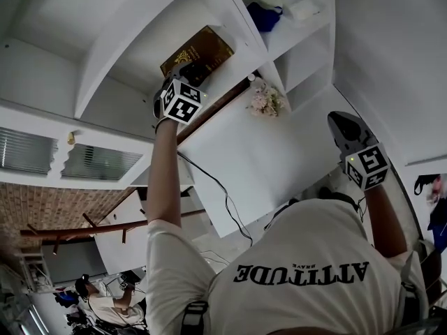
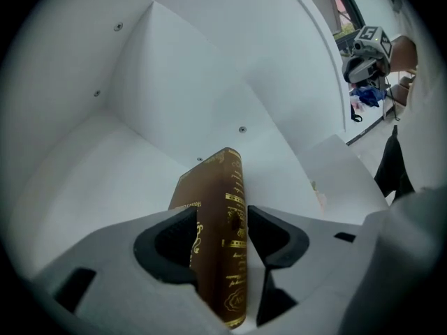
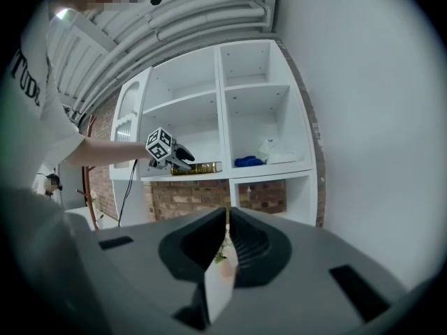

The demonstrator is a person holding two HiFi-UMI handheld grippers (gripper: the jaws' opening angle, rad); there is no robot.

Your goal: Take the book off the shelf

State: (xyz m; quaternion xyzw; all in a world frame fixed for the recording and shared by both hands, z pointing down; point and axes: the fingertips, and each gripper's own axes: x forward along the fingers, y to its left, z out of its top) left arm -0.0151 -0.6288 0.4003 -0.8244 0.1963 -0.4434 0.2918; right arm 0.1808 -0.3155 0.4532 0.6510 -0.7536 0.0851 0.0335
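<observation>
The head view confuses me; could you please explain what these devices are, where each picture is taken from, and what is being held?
There is no robot here: a person holds a hand-operated claw in each hand. The head view comes from a camera on the person's head. The other two pictures come from cameras riding on each claw. The left claw reaches into a white shelf, with a brown book between its open jaws, seemingly not yet squeezed. The right claw is away from the shelf, shut and empty. A blue thing lies in the next compartment.
</observation>
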